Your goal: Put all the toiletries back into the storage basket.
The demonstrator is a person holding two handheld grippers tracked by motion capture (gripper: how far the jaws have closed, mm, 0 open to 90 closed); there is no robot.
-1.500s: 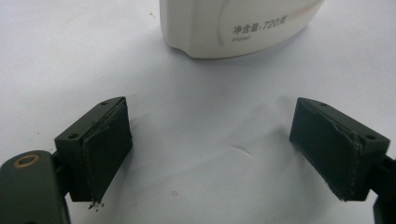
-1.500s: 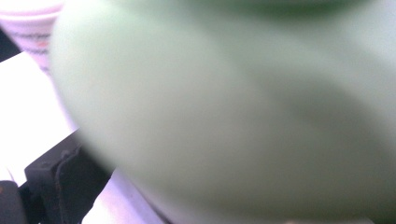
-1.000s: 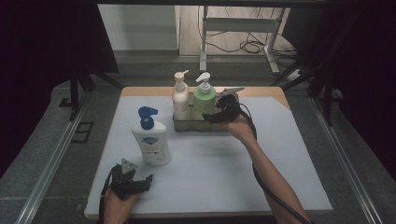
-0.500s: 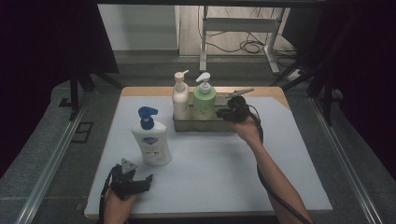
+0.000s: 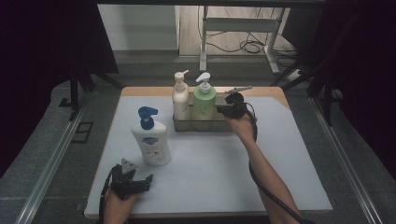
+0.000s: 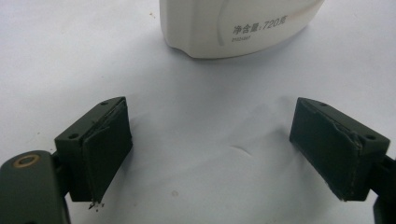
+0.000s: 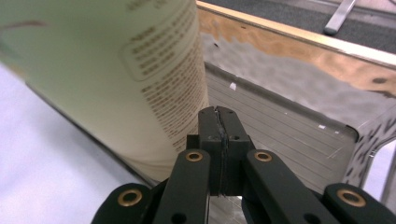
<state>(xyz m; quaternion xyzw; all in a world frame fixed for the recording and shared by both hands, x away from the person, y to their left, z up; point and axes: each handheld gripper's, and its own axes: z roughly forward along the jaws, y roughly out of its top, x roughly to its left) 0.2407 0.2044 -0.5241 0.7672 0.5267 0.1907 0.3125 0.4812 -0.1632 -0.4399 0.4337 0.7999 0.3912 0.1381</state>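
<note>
A metal tray (image 5: 224, 125) stands at the table's far edge, holding a cream pump bottle (image 5: 180, 100) and, beside it, a green pump bottle (image 5: 204, 103). The right gripper (image 5: 223, 109) sits just beside the green bottle over the tray, its jaws having just closed together on nothing. Well nearer than the tray, beyond a white blue-pump bottle (image 5: 150, 140), the left gripper (image 5: 142, 182) rests wide open.
</note>
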